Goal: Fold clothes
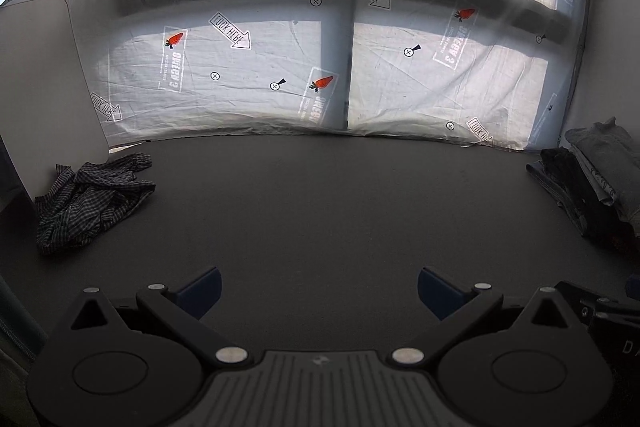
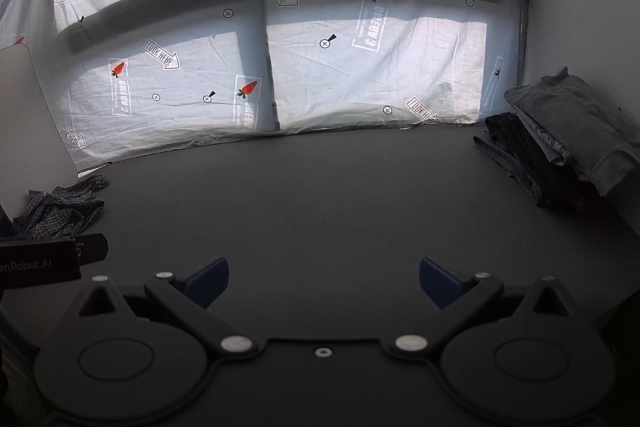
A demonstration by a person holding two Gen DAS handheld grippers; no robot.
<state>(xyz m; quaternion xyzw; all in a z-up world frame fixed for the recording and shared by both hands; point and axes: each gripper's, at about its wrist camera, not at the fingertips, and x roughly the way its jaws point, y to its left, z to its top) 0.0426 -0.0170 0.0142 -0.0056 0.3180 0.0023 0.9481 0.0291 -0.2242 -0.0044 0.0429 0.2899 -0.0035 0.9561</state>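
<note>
We held our left gripper [image 1: 319, 291] and our right gripper [image 2: 324, 281] low over the dark table [image 1: 328, 211]. Both had their blue fingertips [image 1: 202, 289] spread wide apart, and nothing was between them.

The thing to fold was the checked shirt [image 1: 90, 199]. It lay in a crumpled heap at the far left of the table, just beside a pale board [image 1: 40, 87] that stood on edge. It was well apart from both grippers. At the far right sat a pile of folded clothes [image 2: 560, 139], gray on top and darker ones below.

We thought a few things could go wrong. The shirt was all bunched up, so we might pinch two layers at once and lift a knot, not an edge. It looked thin and floppy, so it could slip out of smooth fingertips or sag and twist as we carried it. If we pulled it sideways, it might catch on the board. A wide swing to the right could knock the pile over, for it leaned a little.

The table looked flat, dull and a bit rough. Behind it hung a wrinkled white sheet [image 1: 248, 75] with little carrots and arrows printed on it.
</note>
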